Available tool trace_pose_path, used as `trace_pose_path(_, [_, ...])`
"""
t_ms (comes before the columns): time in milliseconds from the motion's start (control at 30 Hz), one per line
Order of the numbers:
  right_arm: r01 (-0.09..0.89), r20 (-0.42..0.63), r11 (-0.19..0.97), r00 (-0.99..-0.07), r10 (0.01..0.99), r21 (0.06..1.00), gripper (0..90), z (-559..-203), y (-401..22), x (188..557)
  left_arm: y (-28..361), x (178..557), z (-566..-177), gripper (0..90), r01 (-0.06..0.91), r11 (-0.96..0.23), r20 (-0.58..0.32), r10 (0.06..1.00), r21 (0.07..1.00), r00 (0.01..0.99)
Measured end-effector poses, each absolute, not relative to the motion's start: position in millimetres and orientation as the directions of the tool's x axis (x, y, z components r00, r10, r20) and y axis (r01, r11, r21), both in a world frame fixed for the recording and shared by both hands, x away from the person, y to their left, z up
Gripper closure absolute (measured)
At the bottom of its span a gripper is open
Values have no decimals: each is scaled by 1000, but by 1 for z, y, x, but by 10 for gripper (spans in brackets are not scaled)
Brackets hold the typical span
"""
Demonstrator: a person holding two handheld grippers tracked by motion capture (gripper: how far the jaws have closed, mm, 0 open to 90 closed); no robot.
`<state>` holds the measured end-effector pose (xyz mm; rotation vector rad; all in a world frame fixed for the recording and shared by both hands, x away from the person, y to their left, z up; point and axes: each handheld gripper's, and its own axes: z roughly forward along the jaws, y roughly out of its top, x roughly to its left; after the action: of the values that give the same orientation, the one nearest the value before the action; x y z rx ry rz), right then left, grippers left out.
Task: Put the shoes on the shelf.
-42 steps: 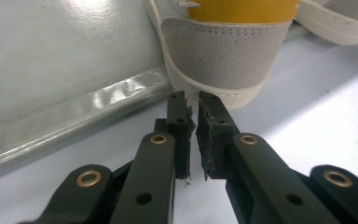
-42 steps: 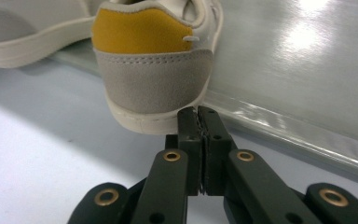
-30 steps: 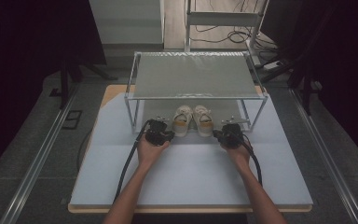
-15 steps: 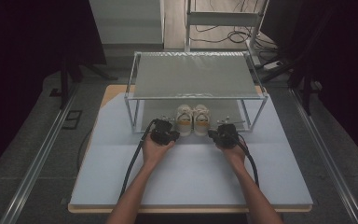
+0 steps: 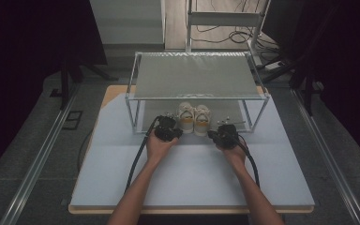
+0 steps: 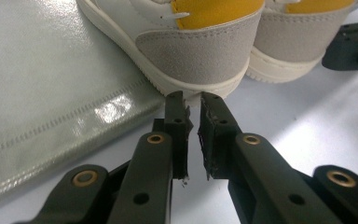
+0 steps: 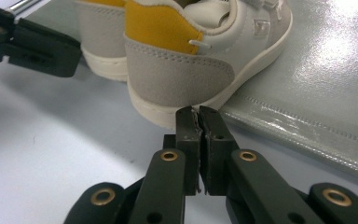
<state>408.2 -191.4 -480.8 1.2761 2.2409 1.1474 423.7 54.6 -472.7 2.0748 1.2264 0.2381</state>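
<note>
A pair of small white shoes with yellow heel tabs stands side by side under a metal-framed rack [image 5: 197, 77], the left shoe [image 5: 186, 118] next to the right shoe [image 5: 201, 119]. My left gripper [image 5: 176, 132] lies low on the table behind the left shoe [image 6: 200, 51]. Its jaws [image 6: 192, 100] are all but together with nothing between them, and their tips are at the heel's sole. My right gripper [image 5: 212, 135] is shut and empty, its tips [image 7: 198, 112] right at the heel of the right shoe [image 7: 177, 70].
The shoes rest partly on a silver mat [image 6: 51, 93] that forms the rack's bottom level, its stitched edge [image 7: 317, 126] lying on the pale blue table top [image 5: 192, 173]. The rack's posts flank the shoes. Cables trail back from both grippers along the person's forearms.
Both grippers have edged slightly inward toward the shoes' heels. The shoes now stand a touch closer together.
</note>
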Motion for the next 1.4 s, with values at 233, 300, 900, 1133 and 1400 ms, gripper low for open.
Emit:
trace_pose_path(233, [563,105,310,-585,804,767,853,-481,-185,402,54,429,-474,810,699,-296,-190,828,651,528])
trace_pose_path(300, [558,96,315,-586,804,768,860,-481,-184,402,54,429,-474,811,699,-295,-188,830,652,526])
trace_pose_path(900, [586,115,271,-536,836,763,874,-484,-183,423,52,431,-475,817,699,-292,-191,829,653,525])
trace_pose_path(1133, [594,112,254,-509,854,763,852,-486,-182,434,51,432,-474,816,699,-299,-189,827,650,529])
trace_pose_path(1400, [594,117,242,-501,858,767,860,-487,-181,437,50,436,-473,808,703,-303,-177,834,643,522])
